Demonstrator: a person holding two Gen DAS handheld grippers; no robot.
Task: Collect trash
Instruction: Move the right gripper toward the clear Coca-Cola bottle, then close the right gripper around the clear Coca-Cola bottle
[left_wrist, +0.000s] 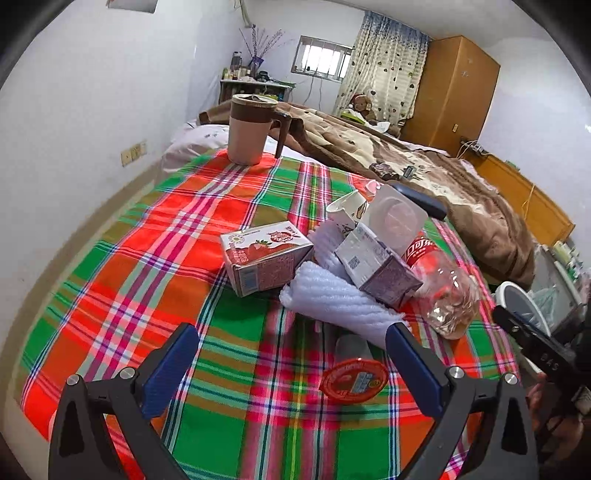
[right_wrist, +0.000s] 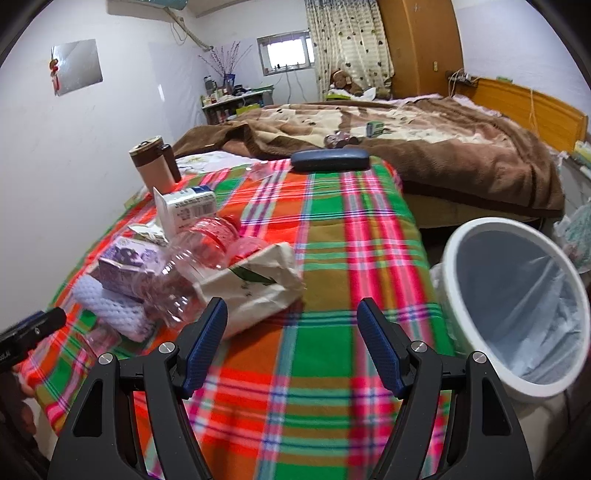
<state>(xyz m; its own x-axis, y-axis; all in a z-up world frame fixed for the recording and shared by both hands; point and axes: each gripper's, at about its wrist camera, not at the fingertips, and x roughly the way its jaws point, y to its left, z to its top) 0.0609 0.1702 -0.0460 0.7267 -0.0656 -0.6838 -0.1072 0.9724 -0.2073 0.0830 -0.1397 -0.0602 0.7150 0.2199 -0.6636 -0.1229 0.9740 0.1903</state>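
Note:
A heap of trash lies on the plaid tablecloth (left_wrist: 147, 229): a strawberry milk carton (left_wrist: 264, 253), a purple carton (left_wrist: 376, 267), white foam netting (left_wrist: 332, 302), a crushed clear bottle with a red label (left_wrist: 443, 291), a paper cup (left_wrist: 347, 210) and a red-lidded cup (left_wrist: 352, 373). My left gripper (left_wrist: 291, 349) is open above the cloth, just short of the netting and lidded cup. My right gripper (right_wrist: 291, 325) is open and empty, its left finger near a crumpled white paper bag (right_wrist: 258, 284). A white lined bin (right_wrist: 517, 306) stands at the table's right.
A brown lidded mug (left_wrist: 249, 129) stands at the table's far side. A dark glasses case (right_wrist: 328, 160) lies at the far edge. A bed with a brown blanket (right_wrist: 406, 147) lies beyond. The wall runs along the left.

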